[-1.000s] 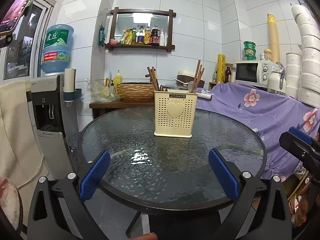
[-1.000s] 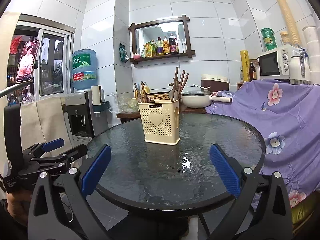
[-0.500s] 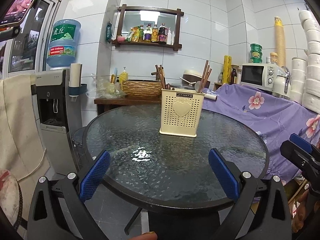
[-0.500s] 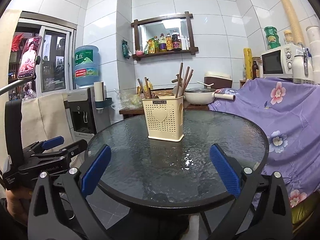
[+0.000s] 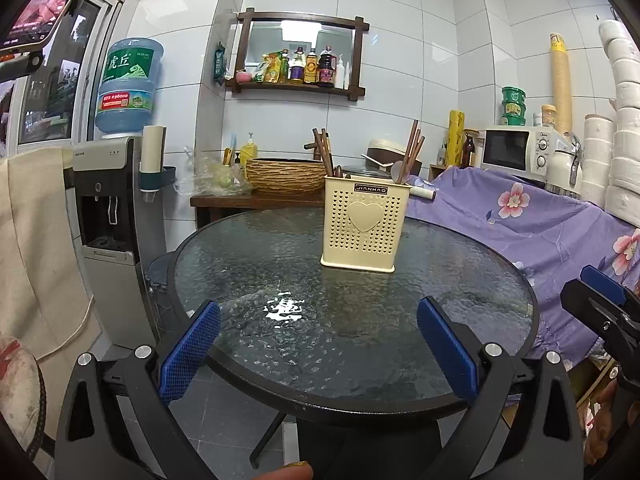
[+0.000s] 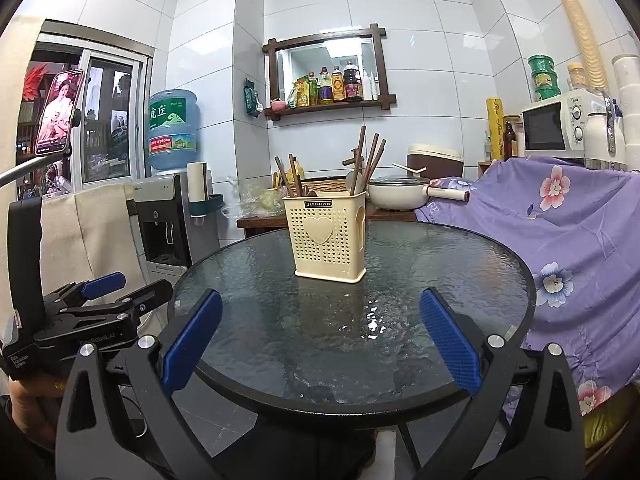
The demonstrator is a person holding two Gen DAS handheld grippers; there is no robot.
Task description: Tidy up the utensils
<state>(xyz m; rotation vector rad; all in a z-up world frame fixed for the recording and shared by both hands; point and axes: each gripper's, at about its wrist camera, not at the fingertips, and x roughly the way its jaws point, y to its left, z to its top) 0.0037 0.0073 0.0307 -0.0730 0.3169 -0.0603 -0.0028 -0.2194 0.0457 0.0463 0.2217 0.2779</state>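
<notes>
Beyond both wide-open, empty grippers – left gripper (image 5: pixel 318 344), right gripper (image 6: pixel 320 338) – the upright utensil caddy (image 6: pixel 330 238) stands dead ahead on the glass table (image 6: pixel 460 264), its chopsticks (image 6: pixel 370 162) pointing up, roughly equally near

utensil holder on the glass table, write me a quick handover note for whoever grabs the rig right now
Left claw: open, empty, held short of the table's near edge.
Right claw: open, empty, likewise back from the table.
The cream utensil holder stands upright on the round glass table, with chopsticks and spoons upright inside.
Done: nothing lies loose on the tabletop.
Left: whether the holder's contents are sorted cannot be judged from here; check before touching anything.
</notes>
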